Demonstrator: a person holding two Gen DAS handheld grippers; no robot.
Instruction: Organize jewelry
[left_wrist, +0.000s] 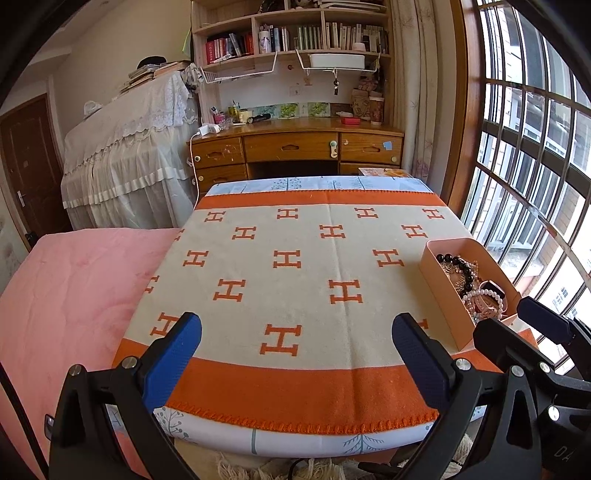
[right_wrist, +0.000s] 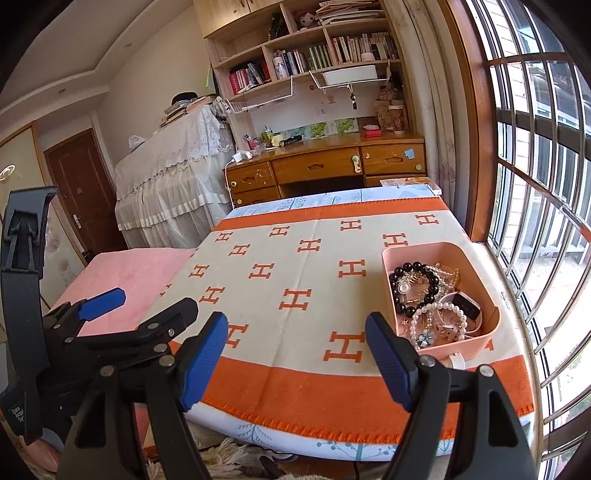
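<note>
Seemingly all the jewelry (right_wrist: 430, 302) lies heaped in the pink box (right_wrist: 491, 334) at the blanket's (right_wrist: 295, 258) right edge, fitting either a finished gathering or a pile awaiting sorting, while both the left gripper (left_wrist: 295, 354) and right gripper (right_wrist: 295, 354) hover spread, holding nothing.

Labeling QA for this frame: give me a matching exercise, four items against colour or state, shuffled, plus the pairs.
Column one:
1. pink box
2. large-bead bracelet
3. left claw
4. pearl bracelet

Column two:
A. black
B. white
C. open, holding nothing
D. full of jewelry, on the blanket near the window

Pairs: 1-D, 2-A, 3-C, 4-B
</note>
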